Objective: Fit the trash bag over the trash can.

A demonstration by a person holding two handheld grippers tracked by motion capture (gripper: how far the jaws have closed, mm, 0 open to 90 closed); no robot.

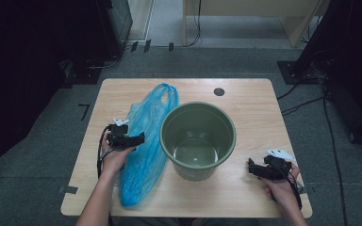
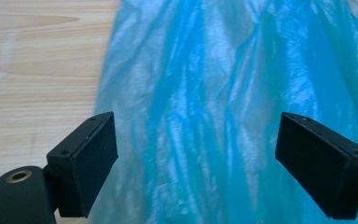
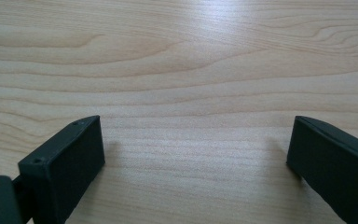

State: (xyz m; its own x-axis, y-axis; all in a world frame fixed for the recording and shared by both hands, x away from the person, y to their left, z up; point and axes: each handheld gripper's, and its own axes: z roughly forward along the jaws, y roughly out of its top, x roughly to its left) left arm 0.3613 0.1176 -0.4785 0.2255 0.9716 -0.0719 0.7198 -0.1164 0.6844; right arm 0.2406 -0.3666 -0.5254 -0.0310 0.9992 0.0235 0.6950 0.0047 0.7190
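From the high view, we see a wooden table with a green bucket standing upright at its centre, and a blue plastic bag lying flat just beside it at nine o'clock, handles pointing to twelve. Our left gripper hangs over the middle of the bag, nose aimed at three o'clock toward the bucket. Our right gripper sits over bare wood at about four o'clock from the bucket, well apart from the bag.

In the left gripper view, the left gripper's jaws stand wide, with the crinkled blue film spread between and beyond them; nothing is pinched yet.

In the right gripper view, the right gripper's jaws are likewise wide, with plain wood grain between them.

We judge the step in hand to be taking hold of the bag. To do it well, we should lower the left jaws until they touch the film, gather a raised fold rather than press flat sheet, and close fully before lifting, since thin plastic slips easily.
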